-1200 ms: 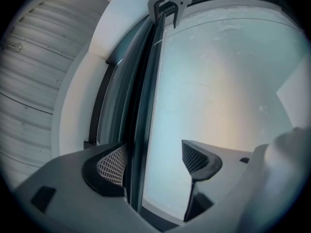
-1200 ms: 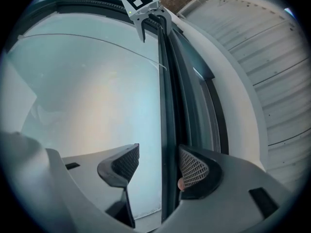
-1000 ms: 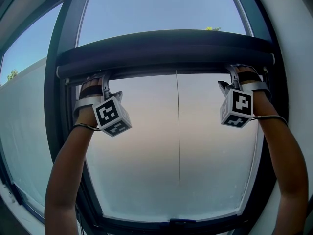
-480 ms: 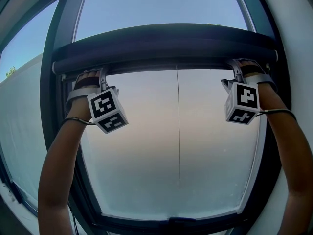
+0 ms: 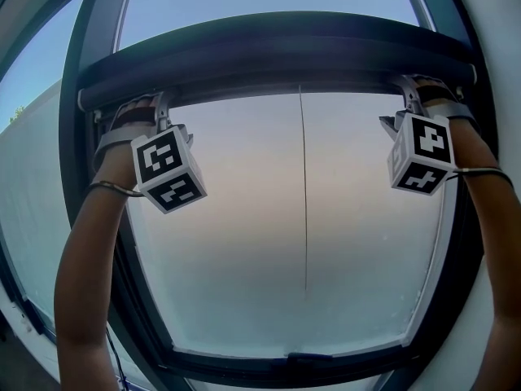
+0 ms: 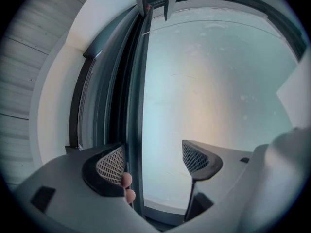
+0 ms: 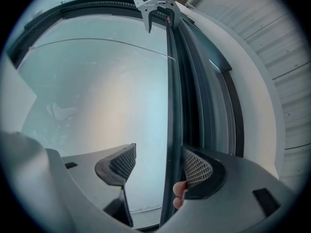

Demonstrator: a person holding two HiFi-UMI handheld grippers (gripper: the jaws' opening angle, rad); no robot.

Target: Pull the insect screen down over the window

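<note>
The screen's dark pull bar [image 5: 277,55] runs across the top of the window. My left gripper [image 5: 161,108] reaches up to its left end and my right gripper [image 5: 411,88] to its right end. In the left gripper view the bar [image 6: 138,106] passes between the wide-apart jaws of the left gripper [image 6: 153,161], close against the left pad [image 6: 112,165]. In the right gripper view the right gripper [image 7: 160,168] has its jaws opening; the bar [image 7: 174,106] lies between them beside the right pad [image 7: 198,171], and the other pad stands well off it.
A thin cord [image 5: 304,186] hangs down the middle of the hazy pane. The dark window frame [image 5: 81,177] curves round both sides, with a latch [image 5: 308,356] on its bottom rail. A white wall [image 5: 501,23] borders the right side.
The bar and both grippers sit higher in the head view than a second ago, and the grippers stand farther out to the sides. Both stay at the bar's ends.
</note>
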